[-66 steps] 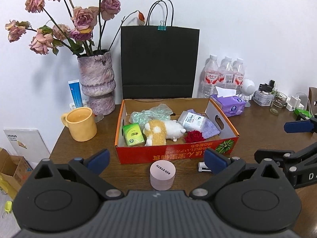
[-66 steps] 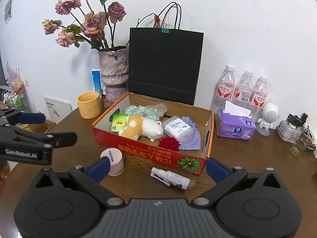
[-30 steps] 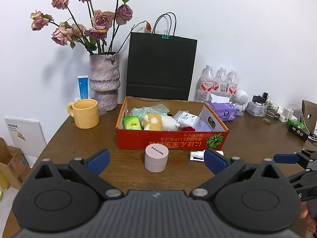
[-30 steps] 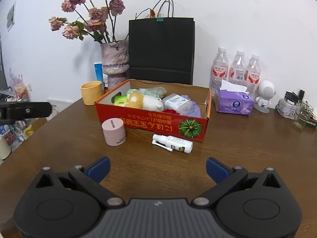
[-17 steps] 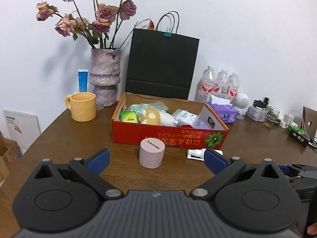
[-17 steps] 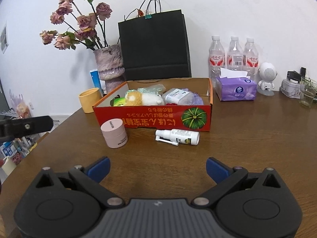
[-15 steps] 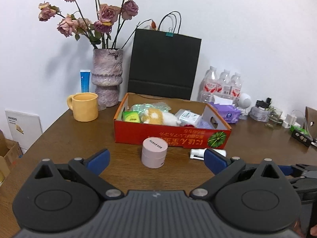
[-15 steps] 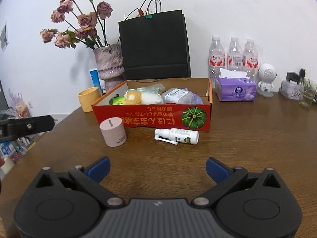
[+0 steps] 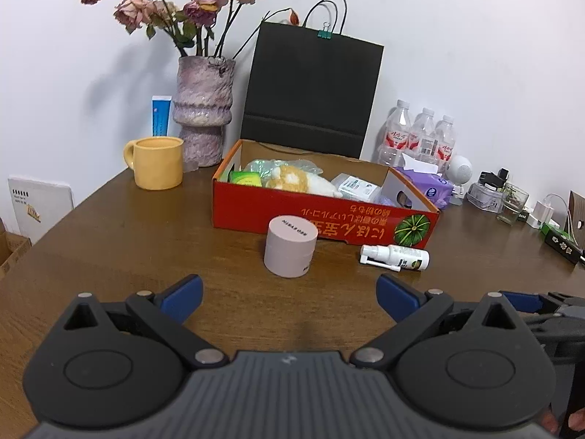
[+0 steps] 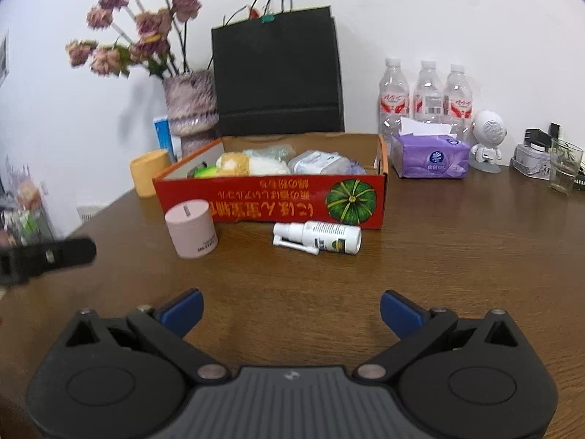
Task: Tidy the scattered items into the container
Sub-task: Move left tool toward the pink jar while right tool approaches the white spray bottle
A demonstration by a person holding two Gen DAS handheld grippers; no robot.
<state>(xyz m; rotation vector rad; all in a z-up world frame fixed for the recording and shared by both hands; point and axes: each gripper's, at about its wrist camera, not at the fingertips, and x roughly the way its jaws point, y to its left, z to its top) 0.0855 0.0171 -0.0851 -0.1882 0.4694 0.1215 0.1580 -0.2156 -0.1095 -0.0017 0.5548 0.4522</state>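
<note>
Both grippers lower and nearer, pink jar (image 9: pixel 290 247) and spray bottle (image 10: pixel 317 237) looming larger (jaws spread wide, empty)

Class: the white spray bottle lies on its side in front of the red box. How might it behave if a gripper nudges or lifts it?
The spray bottle has a round body lying flat, so a sideways nudge would probably roll it. It looks like smooth plastic, likely light and somewhat slippery. Its thin nozzle may snag.

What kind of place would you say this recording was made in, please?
Probably a home or small office corner: a wooden table against a white wall, with a vase of dried roses, a yellow mug, a tissue pack and water bottles.
</note>
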